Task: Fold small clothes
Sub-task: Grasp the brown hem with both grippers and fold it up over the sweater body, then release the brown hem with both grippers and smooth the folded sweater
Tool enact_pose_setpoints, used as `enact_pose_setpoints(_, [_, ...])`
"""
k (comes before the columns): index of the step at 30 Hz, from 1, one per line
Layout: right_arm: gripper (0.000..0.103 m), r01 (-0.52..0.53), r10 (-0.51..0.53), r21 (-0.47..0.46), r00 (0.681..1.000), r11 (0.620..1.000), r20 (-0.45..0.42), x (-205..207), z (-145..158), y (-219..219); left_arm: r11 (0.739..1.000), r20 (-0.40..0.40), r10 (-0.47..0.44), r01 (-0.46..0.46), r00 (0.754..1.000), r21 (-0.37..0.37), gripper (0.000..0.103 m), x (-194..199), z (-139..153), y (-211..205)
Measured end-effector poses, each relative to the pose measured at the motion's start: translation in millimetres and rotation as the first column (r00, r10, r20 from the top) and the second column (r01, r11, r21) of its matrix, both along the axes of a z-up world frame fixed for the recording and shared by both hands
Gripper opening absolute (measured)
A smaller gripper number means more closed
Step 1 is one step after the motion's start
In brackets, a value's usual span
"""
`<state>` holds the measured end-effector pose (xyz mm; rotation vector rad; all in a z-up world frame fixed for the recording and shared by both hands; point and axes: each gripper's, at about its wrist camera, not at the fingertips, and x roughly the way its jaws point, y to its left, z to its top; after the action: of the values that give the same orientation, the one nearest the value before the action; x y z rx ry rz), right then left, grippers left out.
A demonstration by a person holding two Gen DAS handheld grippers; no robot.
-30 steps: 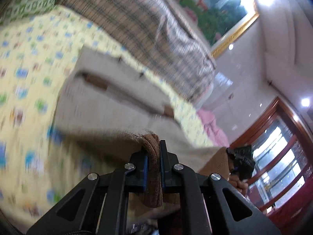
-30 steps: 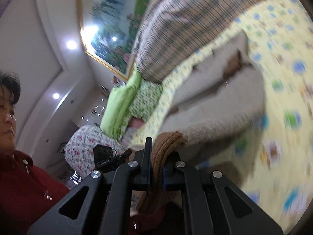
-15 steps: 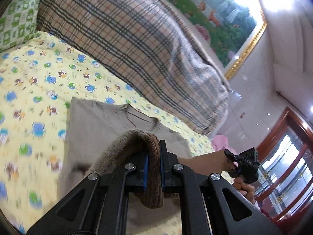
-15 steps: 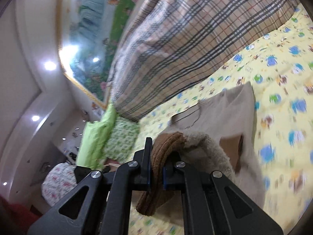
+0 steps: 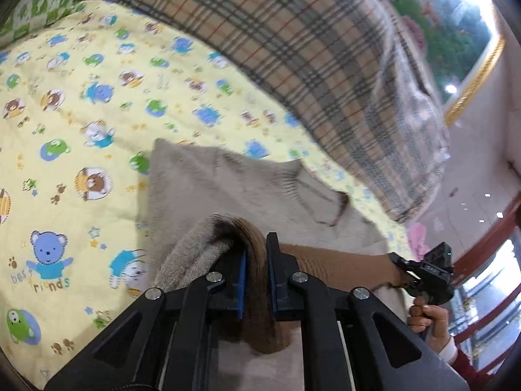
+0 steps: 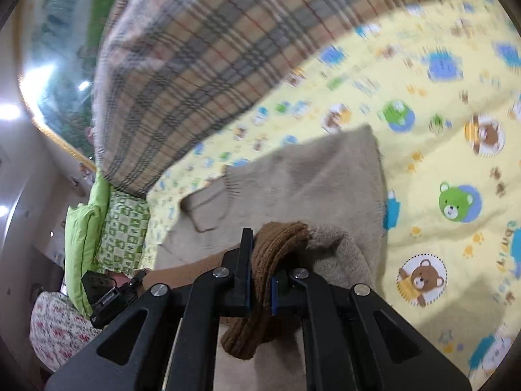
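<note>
A small beige knit sweater (image 5: 228, 185) with brown ribbed trim lies on a yellow cartoon-print sheet (image 5: 65, 104); its neckline faces away from me. My left gripper (image 5: 255, 260) is shut on the sweater's brown hem, which is doubled over the body. My right gripper (image 6: 262, 260) is shut on the brown hem at the other corner; the sweater (image 6: 309, 176) spreads ahead of it. The brown hem stretches between both grippers. The right gripper also shows in the left wrist view (image 5: 426, 273), held by a hand.
A plaid blanket (image 5: 309, 49) is heaped along the far side of the sheet (image 6: 439, 163). Green pillows (image 6: 107, 224) lie at one end. A floral cushion (image 6: 55, 329) and a framed landscape picture (image 5: 456, 16) are beyond the bed.
Both grippers have carried the brown hem forward over the sweater's body and lower toward the sheet. The sweater now lies flatter with the neckline in view.
</note>
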<state>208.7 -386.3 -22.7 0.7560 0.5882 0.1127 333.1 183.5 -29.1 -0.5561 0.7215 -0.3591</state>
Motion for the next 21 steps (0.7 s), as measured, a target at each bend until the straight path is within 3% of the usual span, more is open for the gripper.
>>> enact_pose_setpoints(2, [0.011, 0.003, -0.002, 0.031, 1.0, 1.0, -0.025, 3.9, -7.7, -4.5, 1.0, -0.031, 0.019, -0.019, 0.999, -0.01, 0.016, -0.1, -3.4, 4.7])
enact_pose_setpoints(3, [0.012, 0.004, -0.003, 0.051, 0.999, 0.999, -0.032, 2.5, -9.9, -6.9, 0.999, -0.042, 0.025, -0.026, 0.999, -0.02, 0.026, -4.3, -3.5, 7.7])
enact_pose_setpoints(5, [0.025, 0.016, -0.015, 0.068, 1.0, 0.998, -0.011, -9.8, -5.7, -8.9, 0.999, -0.038, 0.034, -0.034, 0.999, 0.001, 0.036, -21.6, 0.2, 8.3])
enact_pose_setpoints(6, [0.041, 0.032, -0.032, 0.051, 0.999, 0.998, 0.002, -19.1, -1.2, -8.8, 1.0, -0.034, 0.018, -0.018, 0.999, 0.013, 0.036, -32.7, 2.3, 5.9])
enact_pose_setpoints(7, [0.05, 0.054, -0.055, 0.02, 0.998, 0.998, 0.02, -31.0, 5.4, -7.9, 1.0, -0.024, -0.013, 0.013, 1.0, 0.021, 0.036, -45.0, 4.4, 1.4])
enact_pose_setpoints(10, [0.051, 0.074, -0.066, -0.102, 0.995, 0.992, 0.078, -63.0, 22.8, 10.1, 0.99, -0.006, -0.134, 0.134, 0.991, 0.031, 0.036, -78.2, 7.1, -22.8])
enact_pose_setpoints(12, [0.051, -0.028, 0.044, -0.189, 0.996, 0.982, 0.08, -68.0, 28.4, 39.9, 0.972, -0.021, -0.229, 0.23, 0.973, 0.051, 0.036, -88.6, 4.5, -49.9])
enact_pose_setpoints(14, [0.051, -0.182, 0.197, -0.276, 0.98, 0.944, 0.028, -59.5, 28.8, 78.8, 0.943, -0.064, -0.3, 0.306, 0.952, 0.13, 0.036, -86.9, 1.6, -84.6])
enact_pose_setpoints(17, [0.051, -0.395, 0.378, -0.388, 0.918, 0.833, -0.123, -32.1, 22.9, 134.8, 0.9, -0.115, -0.339, 0.358, 0.934, 0.248, 0.036, -65.9, 2.0, -121.5])
enact_pose_setpoints(19, [0.051, -0.463, 0.421, -0.42, 0.886, 0.78, -0.194, -12.2, 17.9, 150.7, 0.892, -0.134, -0.345, 0.369, 0.929, 0.261, 0.035, -47.7, 2.7, -125.0])
enact_pose_setpoints(21, [0.051, -0.472, 0.409, -0.43, 0.882, 0.77, -0.235, 6.2, 13.4, 146.3, 0.902, -0.149, -0.318, 0.347, 0.936, 0.258, 0.03, -26.9, 3.9, -115.7])
